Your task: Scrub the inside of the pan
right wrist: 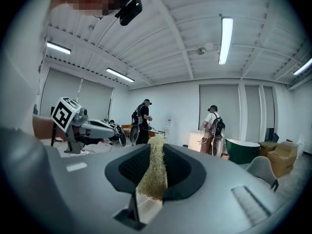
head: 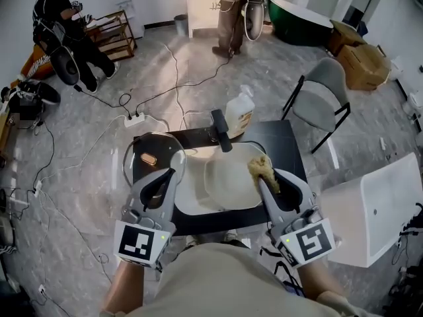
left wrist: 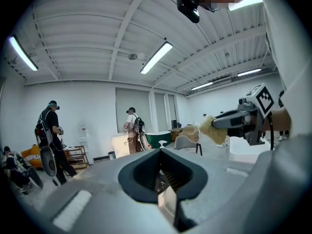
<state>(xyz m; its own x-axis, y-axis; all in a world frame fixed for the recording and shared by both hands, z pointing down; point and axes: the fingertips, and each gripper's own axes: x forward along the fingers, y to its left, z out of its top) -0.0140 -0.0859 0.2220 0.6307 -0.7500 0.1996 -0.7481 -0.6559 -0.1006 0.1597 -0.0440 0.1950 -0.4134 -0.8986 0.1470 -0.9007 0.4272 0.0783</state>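
Note:
A pale pan (head: pixel 228 177) with a black handle (head: pixel 221 132) lies in a white basin (head: pixel 192 203) on a black table (head: pixel 284 144). My right gripper (head: pixel 262 177) is shut on a yellow fibrous sponge (head: pixel 262 166) and hovers over the pan's right rim. The right gripper view shows the sponge (right wrist: pixel 153 172) pinched between the jaws of the right gripper (right wrist: pixel 151 179). My left gripper (head: pixel 173 172) is held above the basin's left edge, shut and empty. Both grippers point up and away from the pan. In the left gripper view, my left gripper (left wrist: pixel 163 179) shows closed jaws, and the sponge (left wrist: pixel 213 128) hangs to the right.
A detergent bottle (head: pixel 239 111) stands at the table's back edge. A round dish (head: pixel 157 152) with a small brown item sits at the table's left. A grey chair (head: pixel 320 101) and a white box (head: pixel 373 207) stand to the right. Cables and a power strip (head: pixel 135 119) lie on the floor. People stand at the back.

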